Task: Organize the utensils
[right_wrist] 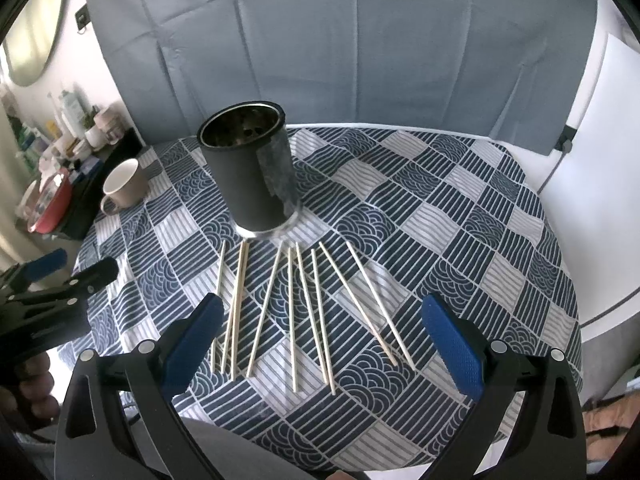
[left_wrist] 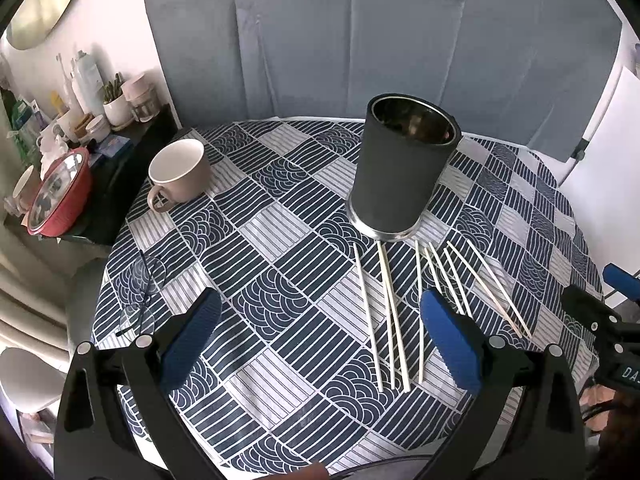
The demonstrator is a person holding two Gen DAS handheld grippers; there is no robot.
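Note:
Several pale chopsticks (right_wrist: 296,312) lie fanned out on the patterned tablecloth, just in front of a dark cylindrical utensil holder (right_wrist: 250,176). The holder stands upright and looks empty. In the left wrist view the chopsticks (left_wrist: 390,312) lie right of centre, below the holder (left_wrist: 404,168). My left gripper (left_wrist: 320,328) is open and empty, above the cloth left of the chopsticks. My right gripper (right_wrist: 322,332) is open and empty, hovering over the near ends of the chopsticks.
A beige mug (left_wrist: 182,174) stands at the table's far left. Glasses (left_wrist: 142,292) lie near the left edge. A cluttered side shelf with a red bowl (left_wrist: 60,196) is left of the table. A grey padded backdrop (right_wrist: 340,40) rises behind.

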